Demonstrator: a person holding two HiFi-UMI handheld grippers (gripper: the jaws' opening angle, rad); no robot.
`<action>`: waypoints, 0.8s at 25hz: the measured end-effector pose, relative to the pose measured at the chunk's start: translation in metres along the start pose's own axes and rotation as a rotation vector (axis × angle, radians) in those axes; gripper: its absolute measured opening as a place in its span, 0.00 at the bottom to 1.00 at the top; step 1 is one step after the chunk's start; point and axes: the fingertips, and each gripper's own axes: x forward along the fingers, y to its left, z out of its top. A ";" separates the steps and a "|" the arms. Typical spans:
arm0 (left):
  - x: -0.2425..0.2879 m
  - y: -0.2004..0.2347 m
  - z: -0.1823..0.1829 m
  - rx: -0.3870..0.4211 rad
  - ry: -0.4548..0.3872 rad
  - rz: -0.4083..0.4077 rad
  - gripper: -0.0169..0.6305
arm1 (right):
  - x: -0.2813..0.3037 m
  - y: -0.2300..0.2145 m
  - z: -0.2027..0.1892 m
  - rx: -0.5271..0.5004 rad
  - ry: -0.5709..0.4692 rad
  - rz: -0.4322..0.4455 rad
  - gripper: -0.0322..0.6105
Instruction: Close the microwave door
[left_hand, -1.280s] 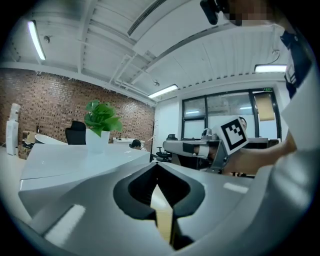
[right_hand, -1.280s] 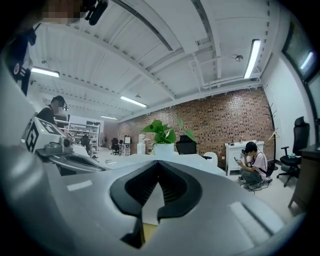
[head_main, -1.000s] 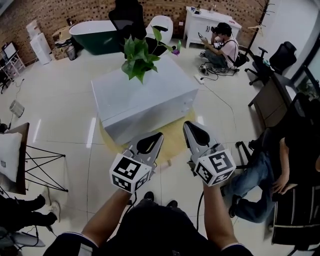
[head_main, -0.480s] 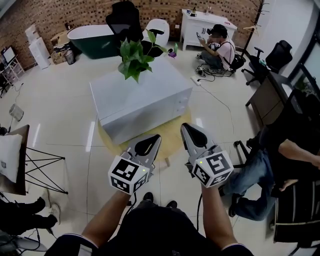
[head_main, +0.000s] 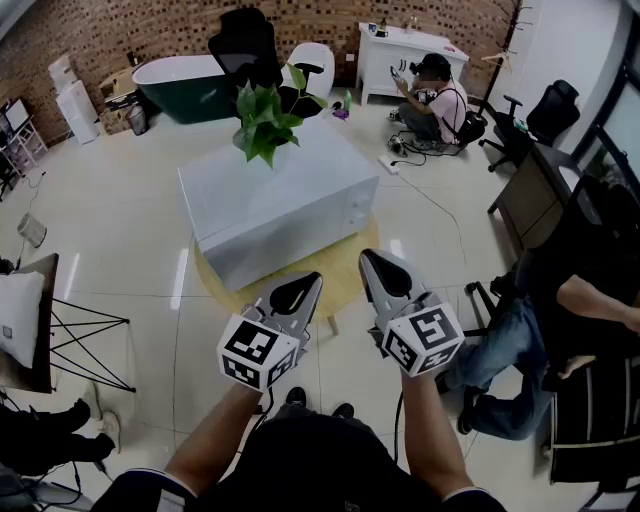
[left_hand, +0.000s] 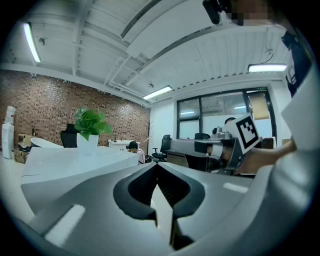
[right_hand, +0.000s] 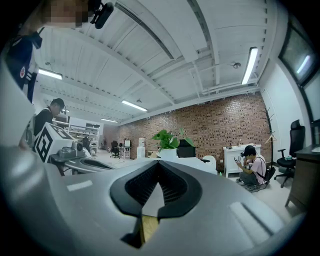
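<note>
The microwave (head_main: 280, 195) lies broadside on the table (head_main: 340, 278), its door seemingly flush, with the left gripper (head_main: 310, 280) and right gripper (head_main: 369, 257) just short of its near face, both clenched on nothing, the right slightly nearer.

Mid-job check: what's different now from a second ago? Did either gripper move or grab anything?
Almost nothing. The left gripper and right gripper hold about where they were, both shut and empty, short of the microwave; nothing was taken or let go. The seated person at right swung a forearm outward. The microwave, the plant on it and the round table stayed put.
</note>
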 end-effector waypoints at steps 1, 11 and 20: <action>0.000 -0.001 0.000 0.000 -0.001 -0.001 0.04 | -0.001 0.000 0.000 -0.001 0.000 0.000 0.05; 0.000 -0.009 0.005 0.012 -0.008 -0.009 0.04 | -0.005 0.002 0.002 -0.001 -0.003 -0.005 0.05; -0.004 -0.012 0.004 0.017 -0.003 -0.006 0.04 | -0.007 0.006 0.005 -0.009 -0.009 0.001 0.05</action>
